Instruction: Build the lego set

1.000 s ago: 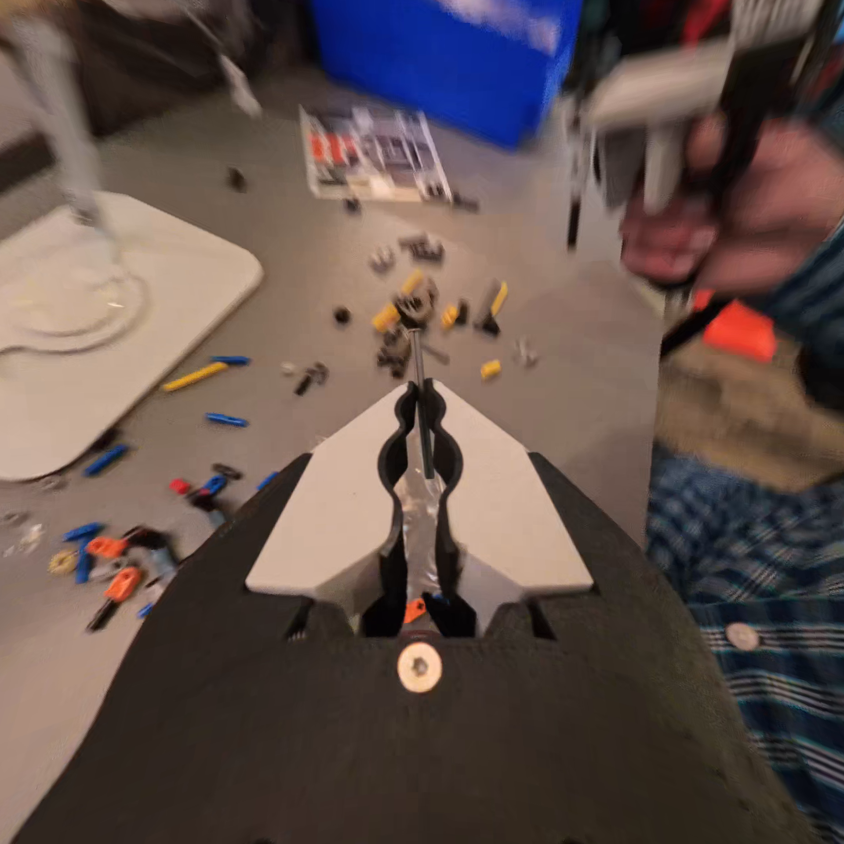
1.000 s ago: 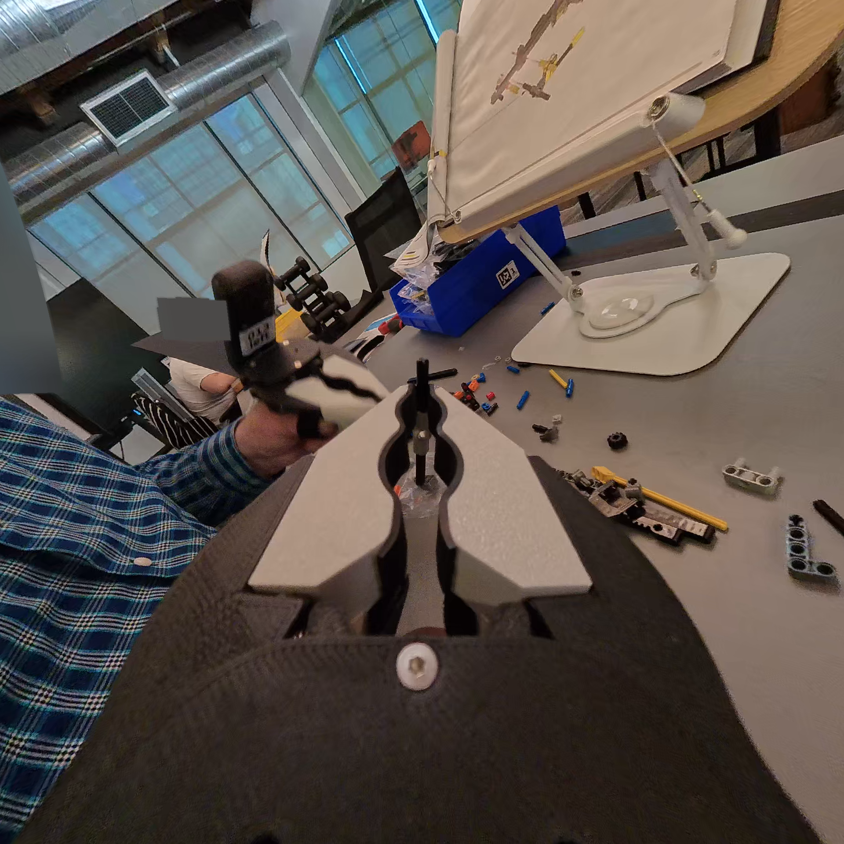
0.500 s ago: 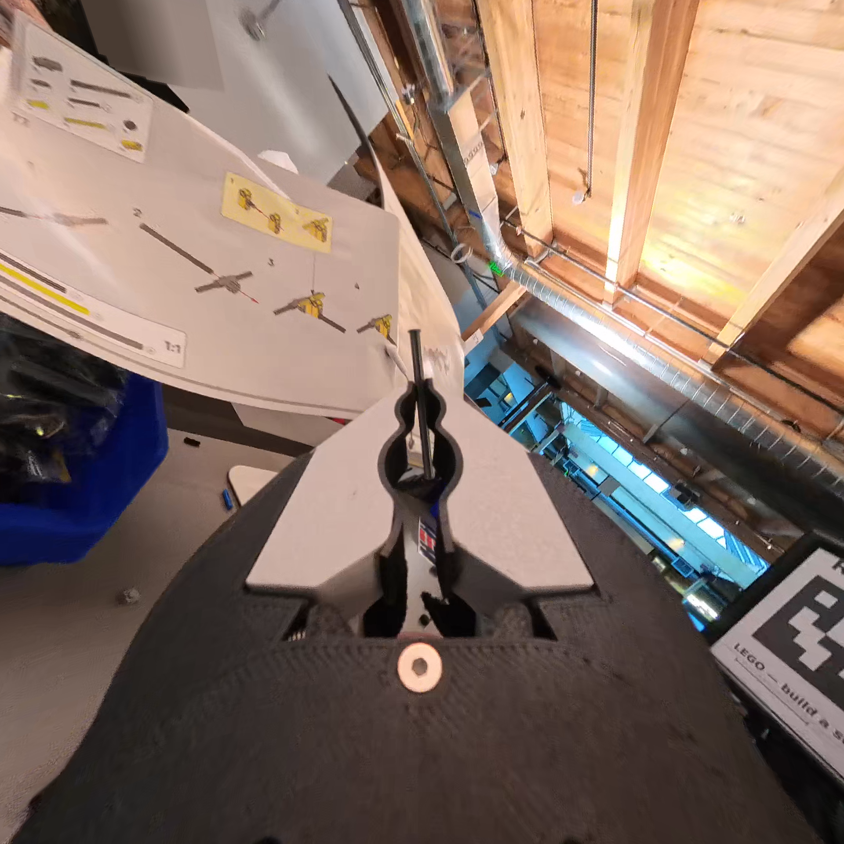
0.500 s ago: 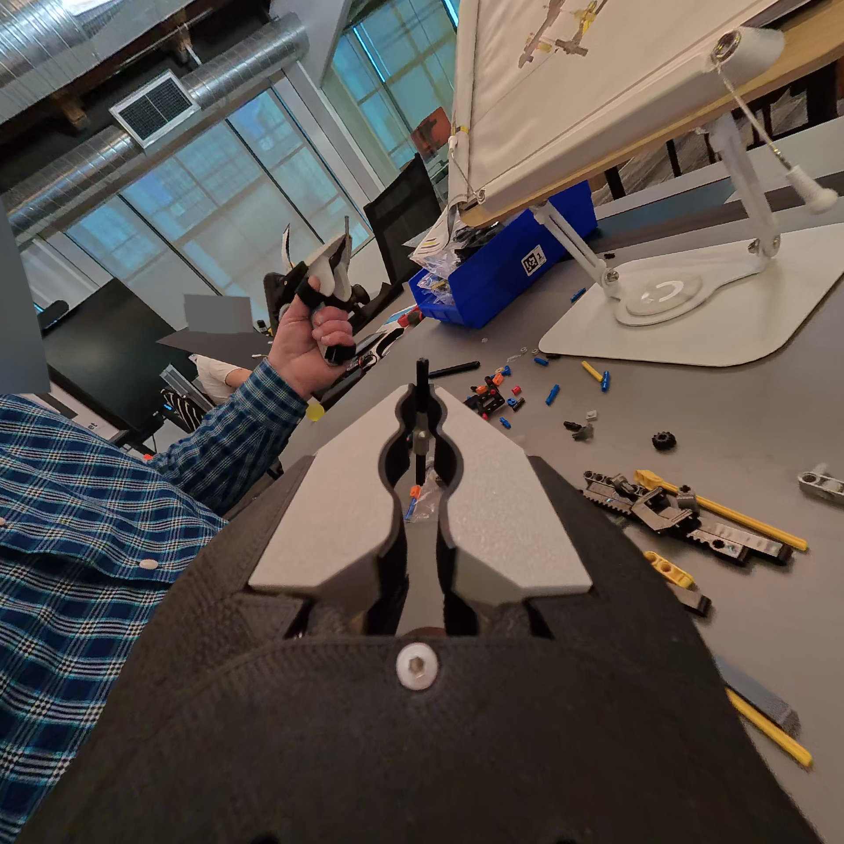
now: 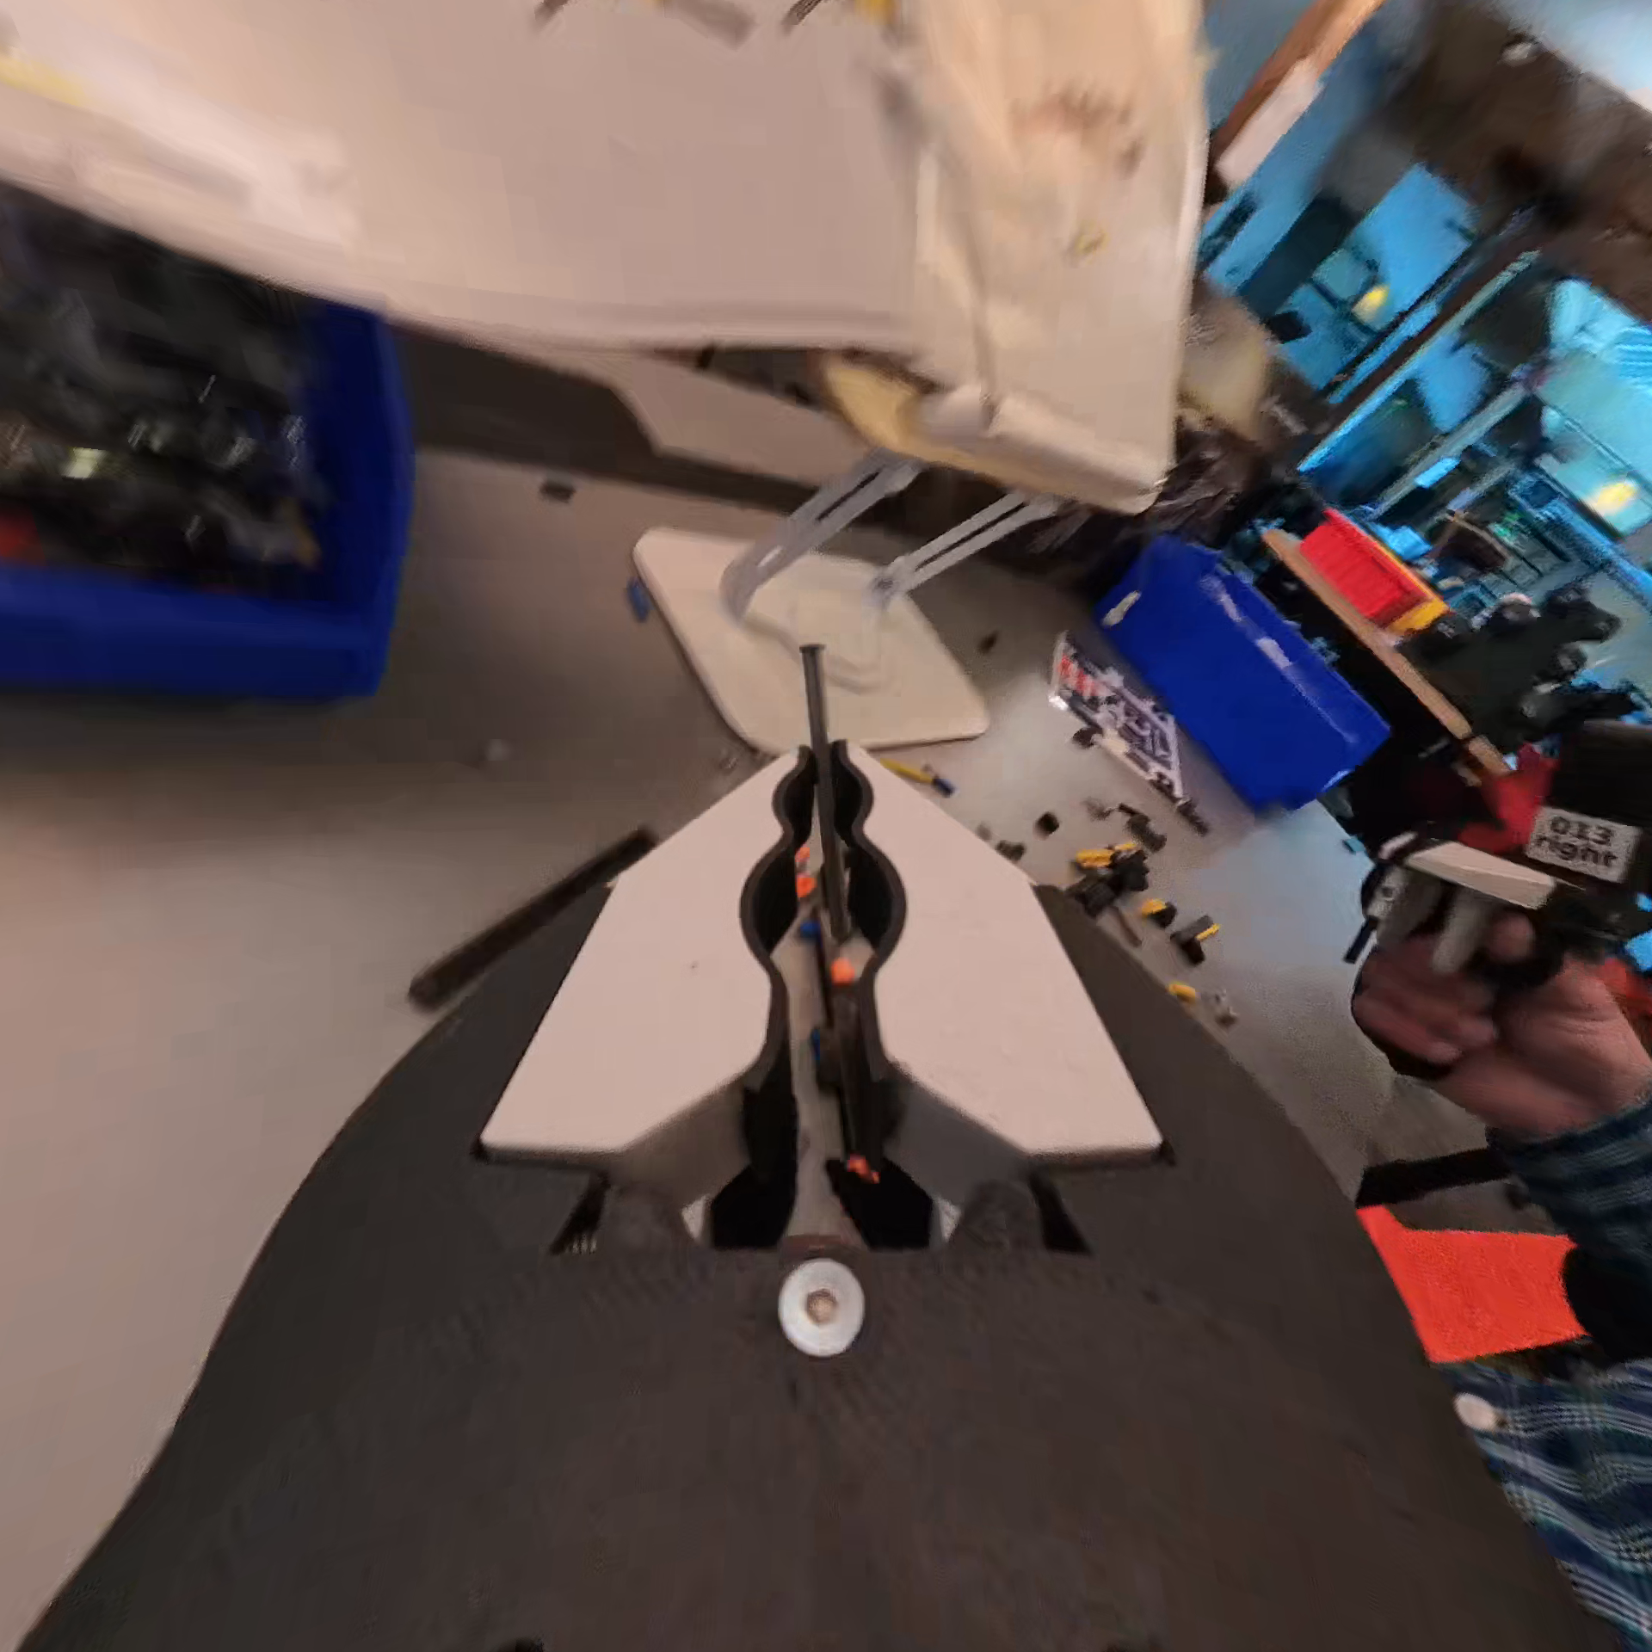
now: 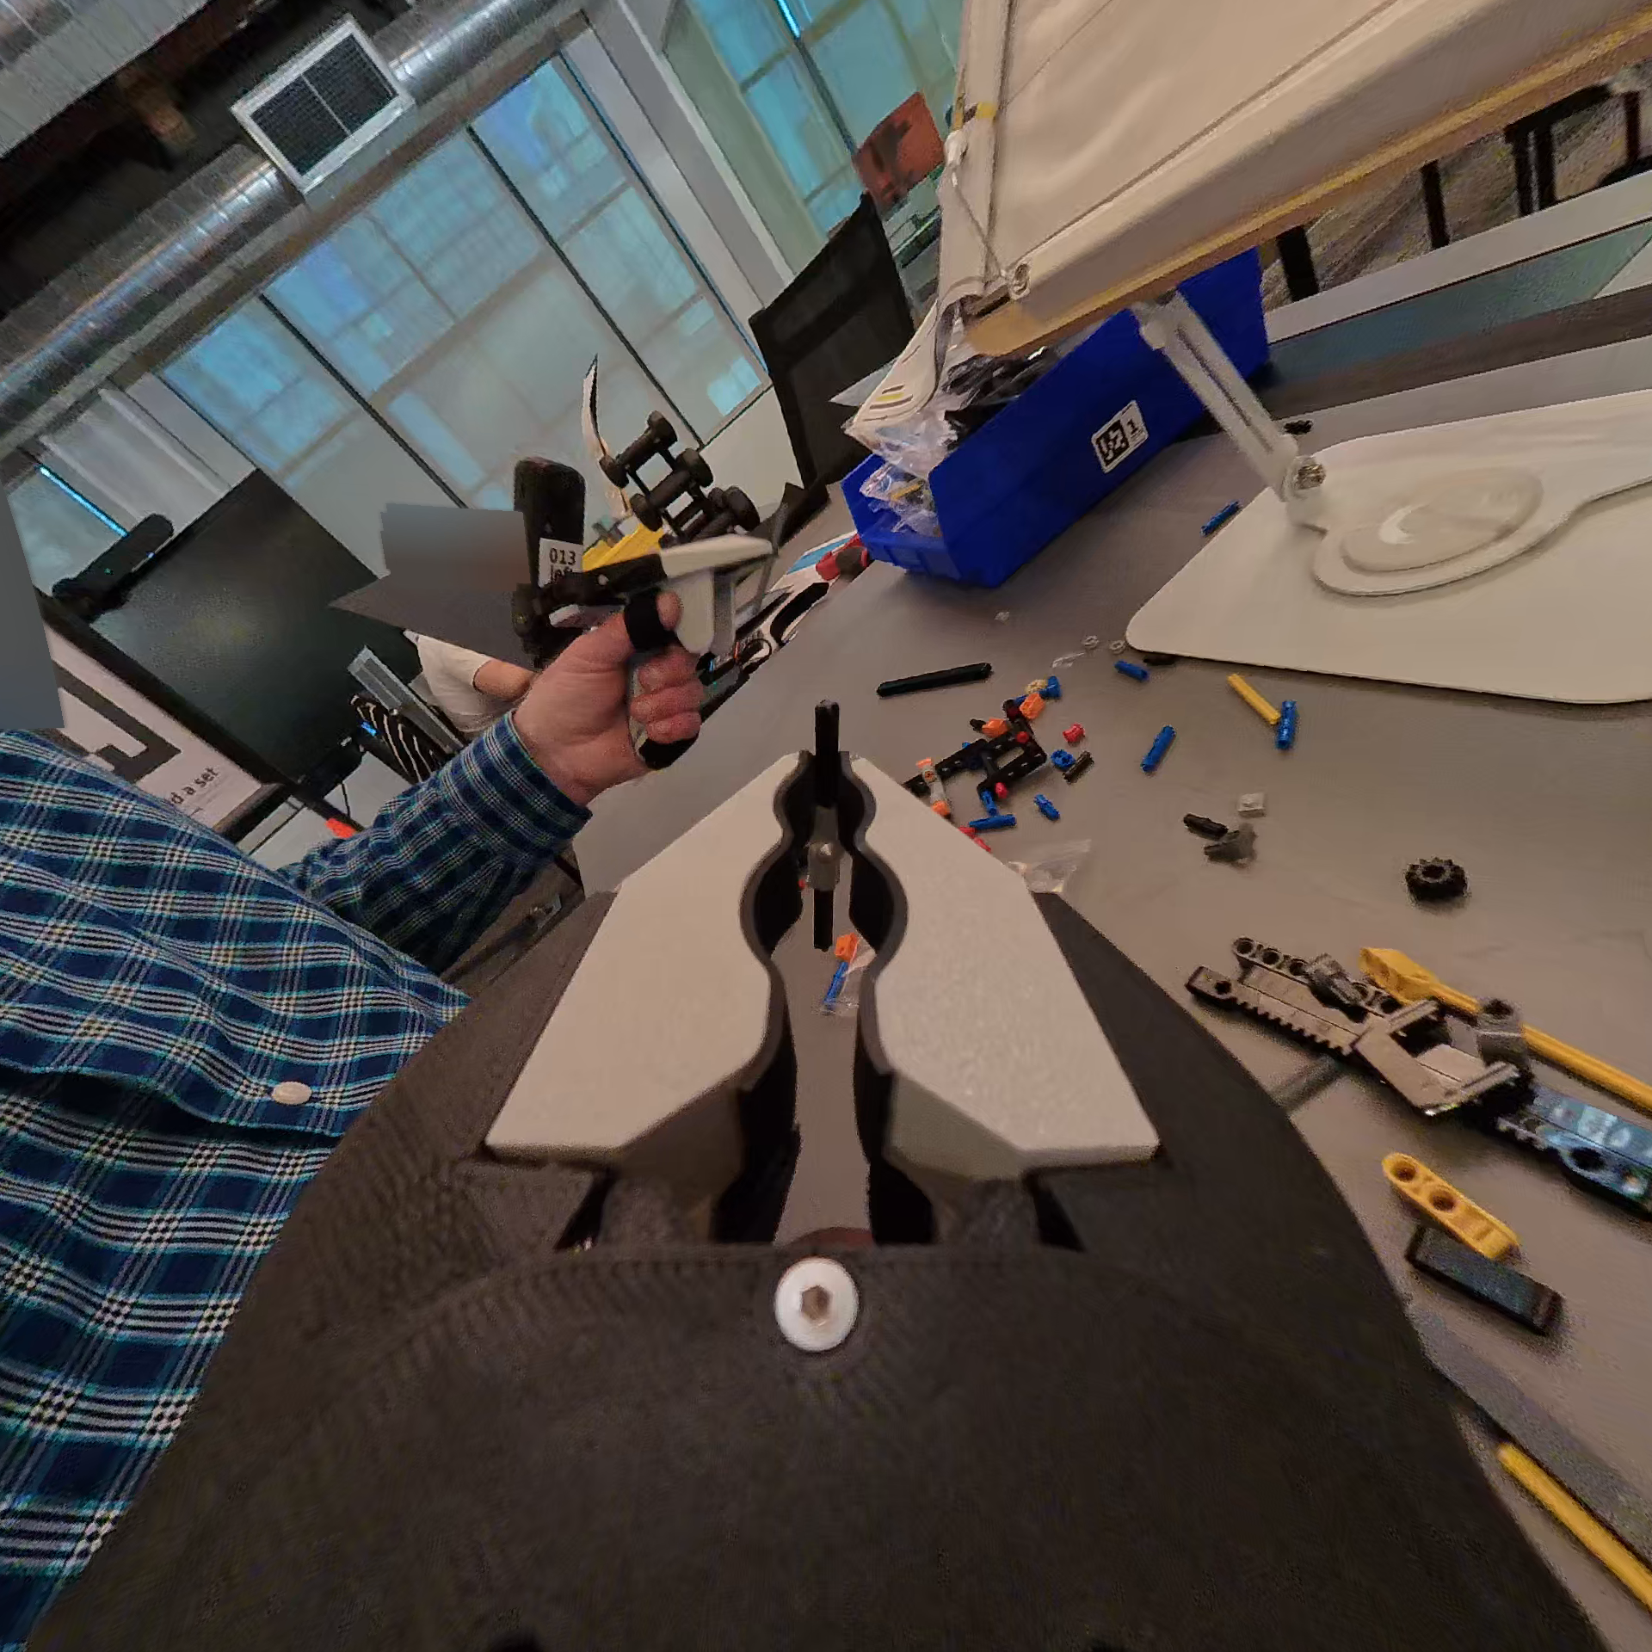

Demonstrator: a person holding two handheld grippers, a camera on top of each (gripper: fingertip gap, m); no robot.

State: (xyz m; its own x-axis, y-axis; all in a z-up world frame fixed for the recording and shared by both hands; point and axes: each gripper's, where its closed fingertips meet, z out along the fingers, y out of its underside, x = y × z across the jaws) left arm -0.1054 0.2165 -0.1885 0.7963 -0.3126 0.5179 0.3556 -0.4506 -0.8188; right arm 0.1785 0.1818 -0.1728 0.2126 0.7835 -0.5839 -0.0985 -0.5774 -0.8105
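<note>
My left gripper is shut on a long thin black axle that sticks out past its tips, held in the air above the grey table. My right gripper is shut on a short black axle with a grey bush on it. The left gripper shows in the right wrist view, held up in a hand. The right gripper shows at the right of the left wrist view. A part-built grey and yellow assembly lies on the table to the right. Loose small pieces lie beyond my right gripper.
A white book stand base holds the instruction booklet overhead. A blue bin of bags stands behind it. A black rod, a black gear and a yellow beam lie on the table. A leaflet lies near another blue bin. Spacing between my two grippers at the tips: around 30 cm.
The left gripper swung up to the booklet and ceiling, then back down toward the table, and now lies level. The right gripper shifted a little. Both kept their axles.
</note>
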